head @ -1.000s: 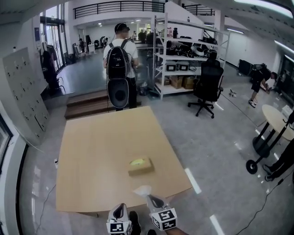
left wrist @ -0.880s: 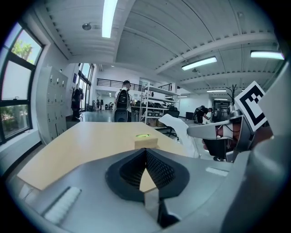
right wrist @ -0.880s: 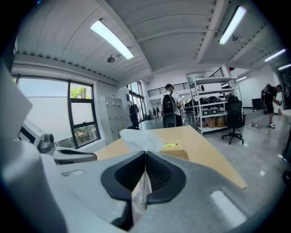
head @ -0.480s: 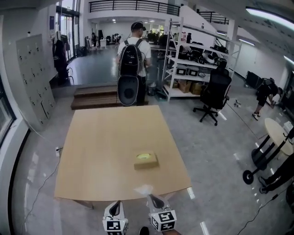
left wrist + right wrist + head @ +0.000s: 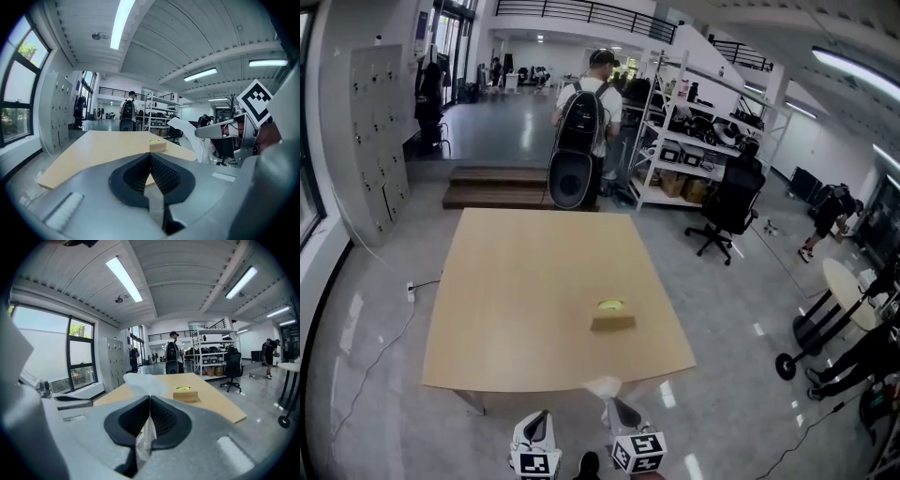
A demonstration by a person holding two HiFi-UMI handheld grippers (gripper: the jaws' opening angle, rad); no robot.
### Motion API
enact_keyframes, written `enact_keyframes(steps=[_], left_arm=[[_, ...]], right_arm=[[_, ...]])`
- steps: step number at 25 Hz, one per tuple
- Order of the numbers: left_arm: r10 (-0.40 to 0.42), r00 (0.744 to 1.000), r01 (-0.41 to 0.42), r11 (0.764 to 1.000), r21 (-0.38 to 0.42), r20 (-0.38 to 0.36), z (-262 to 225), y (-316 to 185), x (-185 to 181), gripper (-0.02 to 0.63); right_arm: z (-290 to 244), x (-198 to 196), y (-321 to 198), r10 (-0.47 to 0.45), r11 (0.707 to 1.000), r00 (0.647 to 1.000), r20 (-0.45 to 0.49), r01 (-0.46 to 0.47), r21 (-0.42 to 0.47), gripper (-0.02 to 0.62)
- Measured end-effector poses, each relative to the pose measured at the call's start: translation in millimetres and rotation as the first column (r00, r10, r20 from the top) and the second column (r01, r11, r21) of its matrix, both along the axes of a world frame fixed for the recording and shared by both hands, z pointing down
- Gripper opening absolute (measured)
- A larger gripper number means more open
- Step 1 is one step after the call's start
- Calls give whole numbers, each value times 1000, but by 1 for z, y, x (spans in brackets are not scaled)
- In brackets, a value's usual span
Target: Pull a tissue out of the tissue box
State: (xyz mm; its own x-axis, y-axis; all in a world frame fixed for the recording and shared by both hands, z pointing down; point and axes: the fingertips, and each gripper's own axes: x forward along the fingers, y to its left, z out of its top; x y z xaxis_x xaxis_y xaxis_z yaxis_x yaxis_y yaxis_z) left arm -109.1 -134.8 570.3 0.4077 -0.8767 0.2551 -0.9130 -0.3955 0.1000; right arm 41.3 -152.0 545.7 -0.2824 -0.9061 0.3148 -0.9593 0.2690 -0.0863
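A tan tissue box (image 5: 612, 320) with a yellow-green top opening lies on the wooden table (image 5: 516, 300), right of its middle. It is also in the left gripper view (image 5: 157, 146) and the right gripper view (image 5: 185, 395), well ahead of the jaws. My right gripper (image 5: 619, 409) is off the table's near edge, shut on a white tissue (image 5: 602, 386) that hangs free of the box. The tissue (image 5: 146, 382) bulges above the closed jaws and trails below them. My left gripper (image 5: 537, 424) is beside it, shut with nothing held (image 5: 150, 157).
A person with a black backpack (image 5: 581, 122) stands at the table's far end by wooden steps (image 5: 492, 192). White shelves (image 5: 694, 141) and a black office chair (image 5: 729, 202) are at the back right. A round table (image 5: 848, 286) stands at the right, and a cable lies on the floor (image 5: 384, 337).
Both grippers have drawn back from the table together, so the box and table now look farther away. The right gripper still holds the tissue.
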Motion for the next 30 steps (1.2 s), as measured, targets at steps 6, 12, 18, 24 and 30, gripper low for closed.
enact_keyframes(steps=[6,12,18,24,30], left_arm=[[53,998,-53,999,12,-33,6,24,-10,18],[28,999,-27,999,20,-42,4,48,-22,18],[16,999,-16,1000,9,-29,-6,76,-2,18],[54,998,-54,999,10,-43,-10,117,53,18],[24,1000,-24,999,29,-5,-9,146,80,18]], right_arm=[[2,-17,40,40,999,999,-18,-40,-8,0],[-4,-23,65,37,999,999,-10,-37,4,-1],[-10,-9,100,25,999,1000,18,-26,27,-1],[-11,32,141,33,998,999,33,-34,45,-2],[-6,68,168,18,998,997,72,-22,53,-2]])
